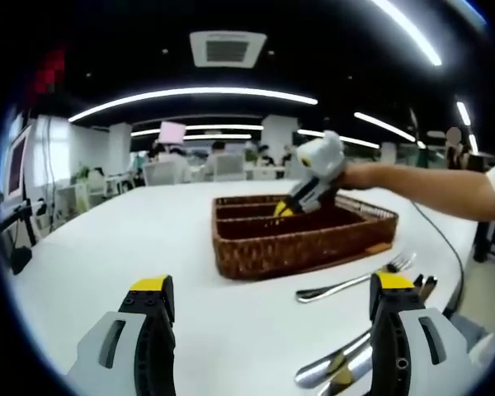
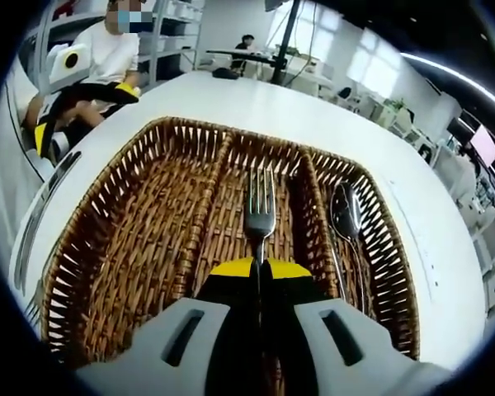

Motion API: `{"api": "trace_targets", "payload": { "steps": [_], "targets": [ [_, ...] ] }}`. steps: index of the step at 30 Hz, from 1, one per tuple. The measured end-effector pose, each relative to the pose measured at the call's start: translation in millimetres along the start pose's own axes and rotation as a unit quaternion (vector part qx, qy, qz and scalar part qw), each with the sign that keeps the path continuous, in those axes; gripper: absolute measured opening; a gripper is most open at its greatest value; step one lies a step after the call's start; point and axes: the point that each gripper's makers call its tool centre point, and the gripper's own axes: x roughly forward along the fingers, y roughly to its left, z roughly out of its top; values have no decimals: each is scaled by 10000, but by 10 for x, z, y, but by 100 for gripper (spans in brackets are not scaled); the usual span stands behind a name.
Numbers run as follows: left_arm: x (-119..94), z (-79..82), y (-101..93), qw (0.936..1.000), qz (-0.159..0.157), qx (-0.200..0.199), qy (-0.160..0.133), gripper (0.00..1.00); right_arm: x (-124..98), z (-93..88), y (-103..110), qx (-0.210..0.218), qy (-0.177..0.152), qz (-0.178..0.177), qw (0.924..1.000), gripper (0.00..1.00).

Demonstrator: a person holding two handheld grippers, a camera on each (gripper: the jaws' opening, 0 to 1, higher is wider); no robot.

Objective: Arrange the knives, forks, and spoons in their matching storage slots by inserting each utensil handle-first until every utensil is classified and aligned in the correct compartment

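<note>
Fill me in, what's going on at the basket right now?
The right gripper is shut on a fork, holding it over the middle compartment of the wicker basket. A spoon already lies in the neighbouring compartment. The left gripper hangs open above the table, where another fork waits.

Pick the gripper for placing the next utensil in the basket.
Right. The right gripper is shut on a fork above the wicker basket's middle slot; the left gripper is open over the table.
</note>
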Motion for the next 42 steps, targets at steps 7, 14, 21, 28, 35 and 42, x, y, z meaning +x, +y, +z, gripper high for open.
{"api": "trace_targets", "payload": {
  "steps": [7, 14, 21, 28, 35, 42],
  "targets": [
    [-3, 16, -11, 10000, -17, -27, -34, 99, -3, 36, 24, -11, -98, 89, 9999, 4],
    [1, -23, -41, 10000, -53, 1, 12, 99, -11, 31, 58, -36, -90, 109, 9999, 4],
    [3, -8, -39, 10000, -56, -29, -10, 99, -12, 35, 65, -144, -48, 96, 9998, 4],
    [-6, -5, -40, 10000, -41, -30, -17, 99, -15, 34, 68, -117, 19, 69, 9999, 4],
    [-12, 22, -26, 9999, -18, -92, -52, 99, -17, 30, 66, -136, 37, 49, 9999, 4],
    [-11, 45, -39, 9999, -13, -90, -62, 99, -21, 28, 55, -128, 51, 28, 9999, 4]
  ]
}}
